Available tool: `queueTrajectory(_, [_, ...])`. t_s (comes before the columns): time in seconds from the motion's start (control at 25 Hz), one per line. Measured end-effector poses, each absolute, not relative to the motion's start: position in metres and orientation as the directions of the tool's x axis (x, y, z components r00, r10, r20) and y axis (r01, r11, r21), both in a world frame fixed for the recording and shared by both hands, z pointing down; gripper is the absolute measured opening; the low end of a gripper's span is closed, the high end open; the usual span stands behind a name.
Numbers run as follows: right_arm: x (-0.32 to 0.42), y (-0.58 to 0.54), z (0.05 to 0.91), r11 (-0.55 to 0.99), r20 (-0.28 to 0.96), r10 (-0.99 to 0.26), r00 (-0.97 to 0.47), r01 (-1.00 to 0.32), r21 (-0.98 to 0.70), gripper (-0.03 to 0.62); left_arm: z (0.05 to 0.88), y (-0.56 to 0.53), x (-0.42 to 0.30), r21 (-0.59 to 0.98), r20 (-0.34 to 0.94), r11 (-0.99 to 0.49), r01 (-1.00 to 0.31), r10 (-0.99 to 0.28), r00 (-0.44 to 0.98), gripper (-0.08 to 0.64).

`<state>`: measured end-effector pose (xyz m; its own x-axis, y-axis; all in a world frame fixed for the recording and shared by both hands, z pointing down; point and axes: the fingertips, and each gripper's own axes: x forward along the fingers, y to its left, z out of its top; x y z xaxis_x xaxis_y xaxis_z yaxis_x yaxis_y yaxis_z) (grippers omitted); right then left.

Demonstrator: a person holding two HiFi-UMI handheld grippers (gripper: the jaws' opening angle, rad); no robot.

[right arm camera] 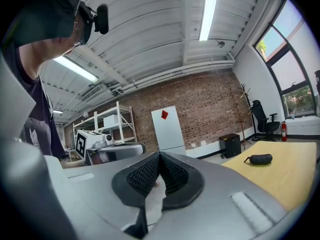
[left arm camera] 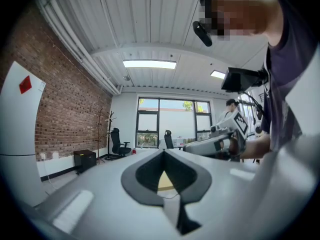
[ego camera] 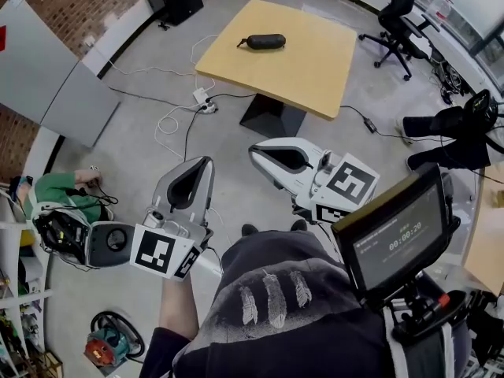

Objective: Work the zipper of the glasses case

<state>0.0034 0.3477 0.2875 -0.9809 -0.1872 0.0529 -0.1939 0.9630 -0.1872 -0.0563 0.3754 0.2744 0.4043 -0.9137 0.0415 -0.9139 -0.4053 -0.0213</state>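
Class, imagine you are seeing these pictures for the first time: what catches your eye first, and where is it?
Two grey tools fill the foreground of the head view, the left tool and right tool side by side over the floor, both shut and empty. Beyond them a dark glasses case lies alone on the yellow table.

Left claw (ego camera: 205,164) and right claw (ego camera: 257,153) (both empty) are closed, held aloft.

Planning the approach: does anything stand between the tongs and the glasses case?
Nothing visible does. The glasses case lies alone on the wooden table, and only a stretch of floor separates it from the shut left tongs and right tongs.
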Motion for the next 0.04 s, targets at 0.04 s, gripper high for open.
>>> queueTrajectory(0.04, [-0.0023, 0.3496, 0.2879, 0.964, 0.056, -0.184, -0.981, -0.191, -0.185, 0.002, 0.2748, 0.3767, -0.0614, -0.018, 0.039, -0.404, -0.914, -0.914, 0.403, 0.000])
